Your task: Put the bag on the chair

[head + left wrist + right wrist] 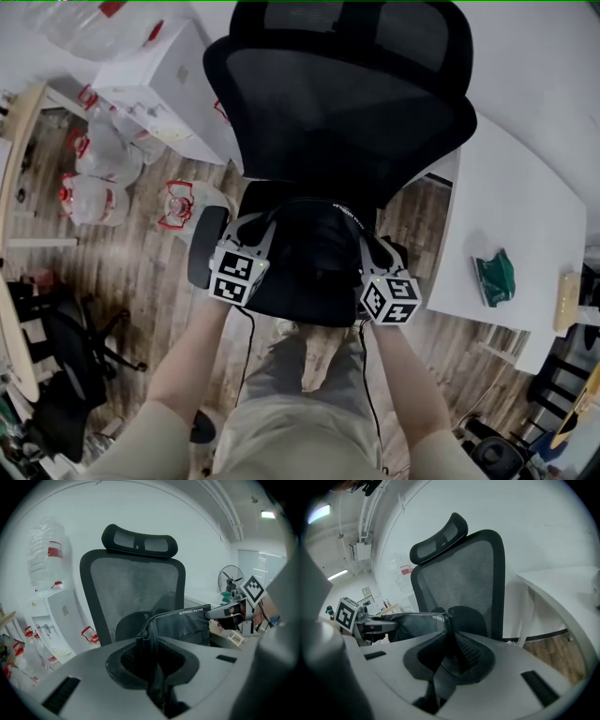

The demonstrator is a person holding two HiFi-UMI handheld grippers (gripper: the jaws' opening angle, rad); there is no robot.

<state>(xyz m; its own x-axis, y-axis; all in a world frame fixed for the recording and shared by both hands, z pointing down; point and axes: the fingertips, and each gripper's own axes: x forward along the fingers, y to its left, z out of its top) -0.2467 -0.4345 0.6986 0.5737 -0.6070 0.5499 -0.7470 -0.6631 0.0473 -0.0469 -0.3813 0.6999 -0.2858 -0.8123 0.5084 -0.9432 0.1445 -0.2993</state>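
Note:
A black office chair [347, 103] with a mesh back and headrest stands in front of me. A black bag [314, 244] hangs over its seat, stretched between both grippers. My left gripper [261, 225] is shut on the bag's left edge, where dark fabric [149, 639] is pinched between its jaws. My right gripper [370, 246] is shut on the bag's right edge, with the strap [449, 630] running down through its jaws. In the left gripper view the bag [187, 625] spans across to the right gripper [234, 613]. The right gripper view shows the bag [412, 620] reaching the left gripper [370, 623].
A white desk [506, 216] stands right of the chair with a green object [494, 277] on it. Large water bottles [94, 178] and a white box [169, 84] sit on the floor at the left. Another dark chair [66, 375] is at the lower left.

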